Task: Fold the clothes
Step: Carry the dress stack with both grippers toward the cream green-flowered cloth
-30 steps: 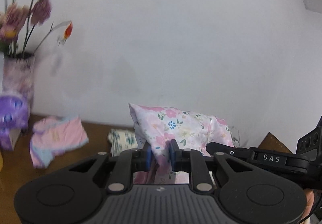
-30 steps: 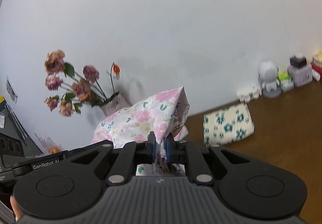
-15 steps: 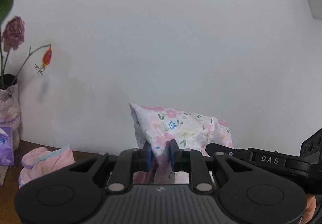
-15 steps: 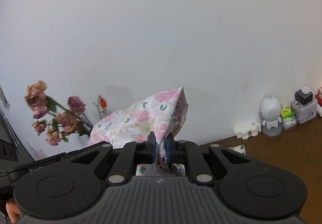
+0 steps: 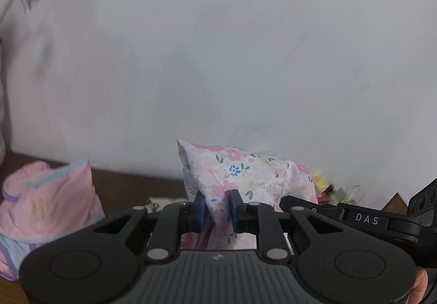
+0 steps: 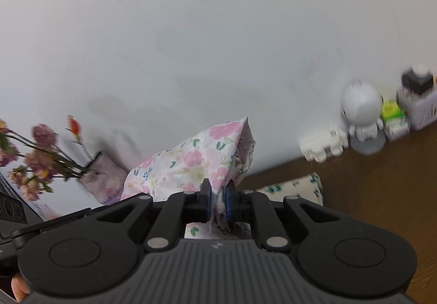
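We hold the floral garment (image 5: 245, 175) up off the brown surface (image 6: 382, 181), in front of the white wall (image 5: 218, 44). Our left tongs (image 5: 217, 211) are clamped on one bunched edge of it, and our right tongs (image 6: 217, 201) are pinched tight on another (the cloth puffs up above each pair of blue pads). Down on the surface, a pink garment with blue trim (image 5: 49, 205) lies crumpled to the left, and a folded cream cloth with teal flowers (image 6: 295, 186) sits beside the right tongs. A vase of dried flowers (image 6: 101, 178) and a small white robot figure (image 6: 362, 115) stand against the wall.
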A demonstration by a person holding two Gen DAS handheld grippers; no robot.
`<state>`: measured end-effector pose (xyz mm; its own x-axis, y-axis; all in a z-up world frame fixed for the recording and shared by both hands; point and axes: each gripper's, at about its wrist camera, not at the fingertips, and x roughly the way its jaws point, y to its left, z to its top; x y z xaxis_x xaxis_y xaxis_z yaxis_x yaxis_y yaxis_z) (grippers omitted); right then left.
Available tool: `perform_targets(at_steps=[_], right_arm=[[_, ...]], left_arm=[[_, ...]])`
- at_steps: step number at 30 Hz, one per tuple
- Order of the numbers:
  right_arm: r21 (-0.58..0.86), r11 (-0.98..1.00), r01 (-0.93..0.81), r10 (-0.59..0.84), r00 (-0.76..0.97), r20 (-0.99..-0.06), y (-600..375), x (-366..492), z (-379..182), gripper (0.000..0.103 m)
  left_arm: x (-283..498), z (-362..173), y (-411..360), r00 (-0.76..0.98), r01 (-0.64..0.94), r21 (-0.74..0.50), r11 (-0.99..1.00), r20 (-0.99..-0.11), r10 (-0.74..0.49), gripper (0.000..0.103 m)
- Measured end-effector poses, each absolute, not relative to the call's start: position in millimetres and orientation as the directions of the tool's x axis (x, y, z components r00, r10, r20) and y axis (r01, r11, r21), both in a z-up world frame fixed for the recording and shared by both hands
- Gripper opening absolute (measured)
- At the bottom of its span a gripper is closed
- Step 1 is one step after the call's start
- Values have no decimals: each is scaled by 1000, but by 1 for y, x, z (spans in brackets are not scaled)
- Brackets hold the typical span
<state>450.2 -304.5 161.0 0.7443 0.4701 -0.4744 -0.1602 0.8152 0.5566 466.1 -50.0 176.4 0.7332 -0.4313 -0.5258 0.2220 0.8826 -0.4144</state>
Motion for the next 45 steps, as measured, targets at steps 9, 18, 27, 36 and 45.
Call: perform_targets(at_steps=[9,18,27,36,45], right_arm=[[587,804,-99,470,710,-524,-318,486,100,9],[620,783,-61,489,677,-550,-323,516,59,9],[626,778,-49,493,665,-561,-325,533,40,10],[654,756,-29,506,660,-555,-330,540,28,10],[691,723,-17,503,698,-510,-347,536,36,30]], left_arm=[[507,119,-59,689,184,-407,895,-595,-413,16],[535,85,-61,667,146,-401,904,-635,-389,16],[544,70,-62,657,116,-410,905,-651,-380,16],[548,63,-60,648,102,-423,900,-658,-383,18],[540,70,-50,679,112,-396,912,-639,-361,38]])
